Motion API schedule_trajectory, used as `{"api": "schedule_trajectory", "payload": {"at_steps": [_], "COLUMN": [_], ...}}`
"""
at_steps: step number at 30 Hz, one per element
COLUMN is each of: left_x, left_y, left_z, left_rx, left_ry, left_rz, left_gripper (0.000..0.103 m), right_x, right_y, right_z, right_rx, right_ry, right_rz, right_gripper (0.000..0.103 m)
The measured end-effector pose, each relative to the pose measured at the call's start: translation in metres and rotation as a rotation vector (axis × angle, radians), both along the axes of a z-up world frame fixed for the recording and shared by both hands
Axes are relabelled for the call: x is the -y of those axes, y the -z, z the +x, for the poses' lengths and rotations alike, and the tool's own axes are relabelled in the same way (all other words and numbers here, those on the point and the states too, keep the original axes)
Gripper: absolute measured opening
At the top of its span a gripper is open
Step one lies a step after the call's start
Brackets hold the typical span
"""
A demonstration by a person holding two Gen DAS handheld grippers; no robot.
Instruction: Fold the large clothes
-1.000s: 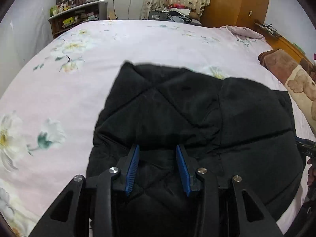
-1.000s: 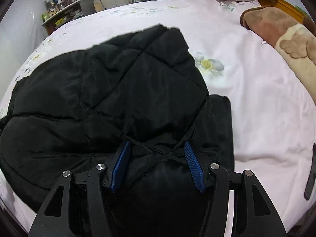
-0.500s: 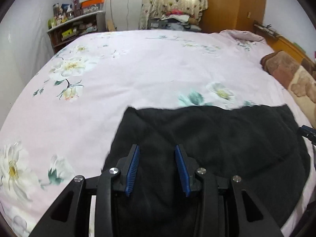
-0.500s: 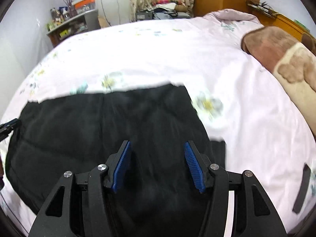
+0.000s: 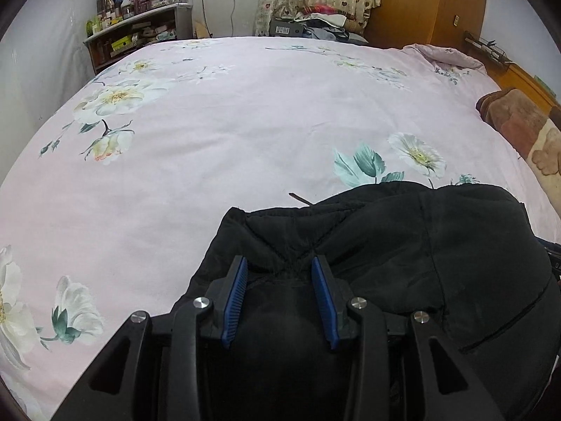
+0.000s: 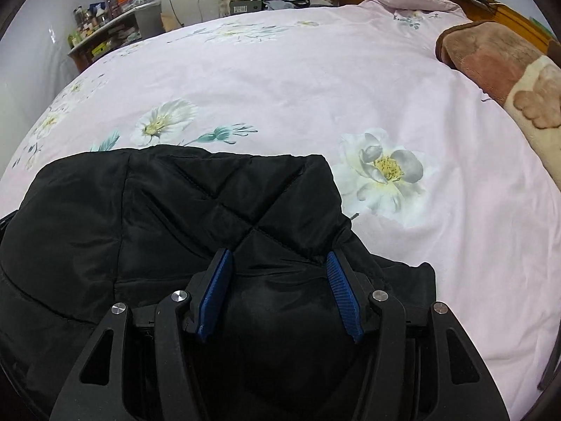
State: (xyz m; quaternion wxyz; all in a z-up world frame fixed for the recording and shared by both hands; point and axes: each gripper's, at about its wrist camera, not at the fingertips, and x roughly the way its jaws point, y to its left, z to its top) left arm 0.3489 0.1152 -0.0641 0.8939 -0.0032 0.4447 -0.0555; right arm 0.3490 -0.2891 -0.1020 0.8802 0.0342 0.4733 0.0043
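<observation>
— Where is the black jacket (image 5: pixel 403 252) lying?
— Bunched on the bed (image 5: pixel 245 122), its fabric filling both the left gripper (image 5: pixel 280 277) and right gripper (image 6: pixel 278 270), whose jaws are clamping it.
— Changed?
— It is folding nearer, exposing more bed.
</observation>
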Motion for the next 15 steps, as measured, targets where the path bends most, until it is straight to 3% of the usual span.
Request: {"api": "schedule_trajectory", "payload": {"at_steps": [15], "left_x": [-0.0072], "left_y": [0.0101], "left_z": [-0.0005], "left_rx": [0.035], "left_ry": [-0.017], "left_rz": [-0.069], "left_gripper": [0.042], "right_x": [0.0022], "right_y": [0.0050], "right_z": [-0.0043], "right_rx": [0.041], "right_ry": [0.007], "right_rz": [0.009], "right_gripper": [0.056]}}
